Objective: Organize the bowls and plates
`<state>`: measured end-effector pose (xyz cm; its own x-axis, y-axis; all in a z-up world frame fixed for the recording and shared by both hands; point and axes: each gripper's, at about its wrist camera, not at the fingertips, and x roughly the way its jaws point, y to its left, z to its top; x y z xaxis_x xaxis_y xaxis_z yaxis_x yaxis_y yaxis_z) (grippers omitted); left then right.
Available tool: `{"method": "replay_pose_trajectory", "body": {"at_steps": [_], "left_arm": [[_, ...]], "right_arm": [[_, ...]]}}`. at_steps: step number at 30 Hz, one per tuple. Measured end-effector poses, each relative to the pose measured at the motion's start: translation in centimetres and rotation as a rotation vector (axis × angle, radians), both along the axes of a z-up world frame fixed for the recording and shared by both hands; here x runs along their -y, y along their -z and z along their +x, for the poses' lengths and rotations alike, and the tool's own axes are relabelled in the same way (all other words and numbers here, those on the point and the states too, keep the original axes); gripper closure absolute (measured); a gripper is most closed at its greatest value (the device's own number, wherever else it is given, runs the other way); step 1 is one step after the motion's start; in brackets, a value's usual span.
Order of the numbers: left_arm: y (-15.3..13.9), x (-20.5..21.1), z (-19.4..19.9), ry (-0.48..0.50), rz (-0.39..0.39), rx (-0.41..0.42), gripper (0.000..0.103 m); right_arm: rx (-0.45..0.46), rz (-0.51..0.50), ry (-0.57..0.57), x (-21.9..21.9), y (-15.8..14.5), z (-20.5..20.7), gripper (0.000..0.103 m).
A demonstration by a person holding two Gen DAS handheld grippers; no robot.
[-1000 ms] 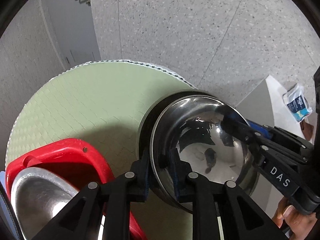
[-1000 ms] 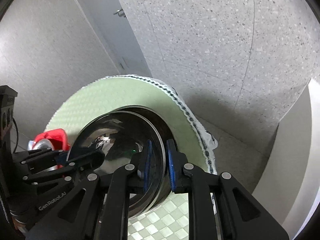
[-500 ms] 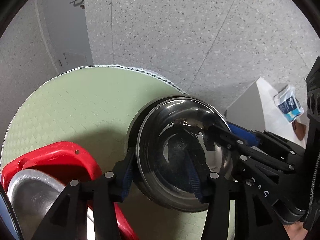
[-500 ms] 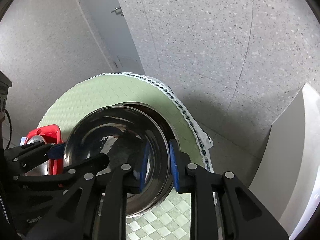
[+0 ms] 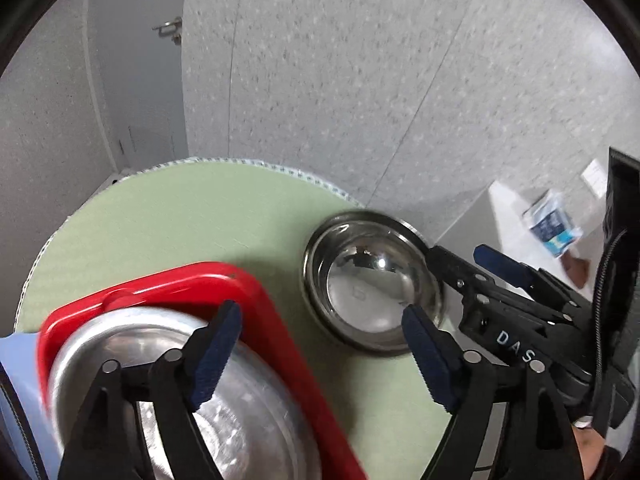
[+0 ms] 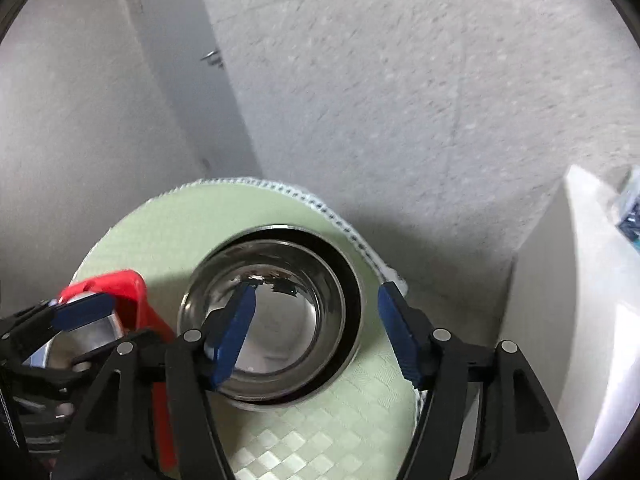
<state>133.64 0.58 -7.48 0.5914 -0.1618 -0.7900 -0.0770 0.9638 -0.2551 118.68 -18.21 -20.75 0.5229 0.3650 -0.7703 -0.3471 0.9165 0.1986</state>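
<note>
A steel bowl (image 5: pixel 372 292) sits nested in another bowl (image 6: pixel 352 280) on the right side of the round green table (image 5: pixel 168 232); it also shows in the right wrist view (image 6: pixel 280 320). My left gripper (image 5: pixel 320 360) is open and empty, above the table between the bowls and a red tray (image 5: pixel 256 300). The tray holds a large steel plate or bowl (image 5: pixel 160 360). My right gripper (image 6: pixel 320 328) is open and empty, its jaws wide apart over the nested bowls. It appears in the left wrist view (image 5: pixel 464 264) at the bowl's right rim.
The green checked cloth has a blue-stitched edge (image 6: pixel 344 228). A white counter (image 6: pixel 580 280) stands right of the table with a blue-and-white packet (image 5: pixel 554 228) on it. A grey door with a handle (image 5: pixel 170 30) is behind.
Both grippers were shut on the steel bowl's rim. They have opened, let it go into the other bowl, and pulled back. The left one swung left over the red tray.
</note>
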Motion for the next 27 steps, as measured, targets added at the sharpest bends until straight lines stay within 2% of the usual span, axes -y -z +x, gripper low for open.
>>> {"method": "replay_pose_trajectory", "body": {"at_steps": [6, 8, 12, 17, 22, 27], "left_arm": [[-3.9, -5.7, -8.7, -0.026, 0.053, 0.118, 0.014], [-4.8, -7.8, -11.8, -0.027, 0.074, 0.138, 0.013], [-6.4, -11.8, -17.9, -0.049, 0.113, 0.173, 0.011], [-8.2, -15.4, -24.4, -0.059, 0.117, 0.191, 0.011], [-9.5, -18.7, -30.0, -0.063, 0.107, 0.213, 0.010], [-10.0, -20.6, -32.5, -0.057, 0.101, 0.215, 0.010]], "right_arm": [[0.119, 0.041, 0.034, -2.7, -5.4, -5.8, 0.029], [0.136, 0.070, 0.030, -4.3, -6.7, -7.9, 0.024], [0.163, 0.121, 0.024, -7.5, -8.8, -12.4, 0.024], [0.174, 0.164, 0.040, -9.9, -10.2, -16.4, 0.022], [0.167, 0.165, 0.051, -10.9, -10.9, -19.1, 0.020], [0.177, 0.155, 0.068, -11.0, -11.5, -21.7, 0.020]]}}
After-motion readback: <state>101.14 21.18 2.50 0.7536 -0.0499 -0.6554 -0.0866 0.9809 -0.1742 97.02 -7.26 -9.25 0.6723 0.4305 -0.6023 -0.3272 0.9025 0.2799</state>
